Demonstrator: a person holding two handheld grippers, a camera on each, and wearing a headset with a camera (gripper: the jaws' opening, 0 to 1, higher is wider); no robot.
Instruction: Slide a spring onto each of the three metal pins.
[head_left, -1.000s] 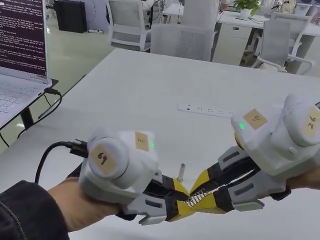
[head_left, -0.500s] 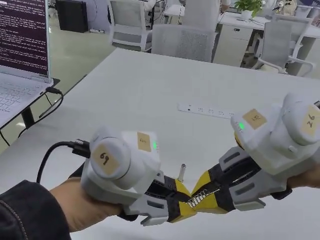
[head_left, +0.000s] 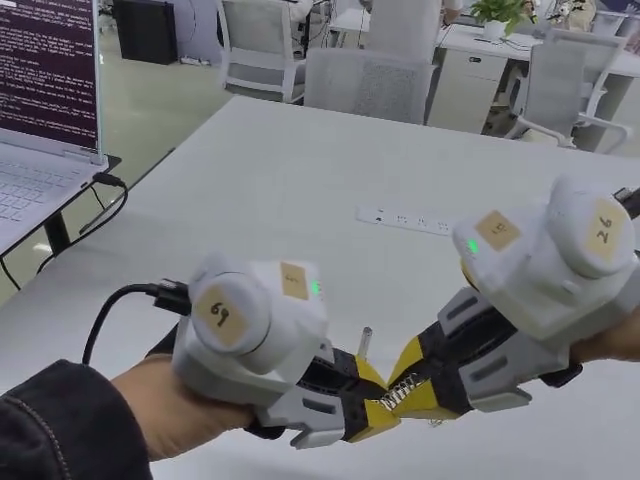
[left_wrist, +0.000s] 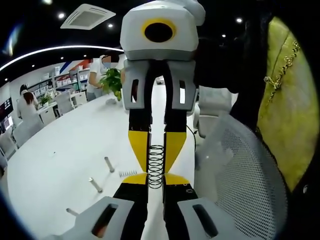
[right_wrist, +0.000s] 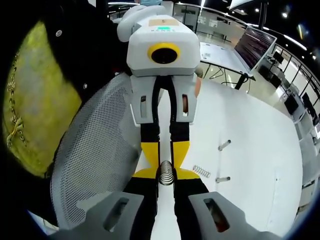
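head view, low over the white table (head_left: 300, 180): left gripper (head_left: 378, 400) and right gripper (head_left: 410, 385) tip to tip, yellow ends almost touching, with a small coiled bare-steel spring (head_left: 397, 392) bridging them. held off the table, just in front of a short upright metal pin (head_left: 364, 340).

left gripper view: near end of the spring pinched between its own closed jaws, far coils squeezed from both sides by the opposite jaws. right gripper view: same spring seen end-on, seated in the narrow gap. so, gripped by both at once, one at each end.

further out in the left gripper view: three bare metal pins (left_wrist: 95, 184) in a row, none yet sleeved, and a second loose spring (left_wrist: 127, 173) lying flat just beside the farthest one.

handling, as a judgement: probably almost weightless, elastic lengthwise, easy to crush or kink across the coils, and apt to ping out of a hard pinch. best taken gently by the sides near one end only, leaving the other end free and the bore open for the pin. worth keeping the axis upright over the pin top before letting go with the second gripper.
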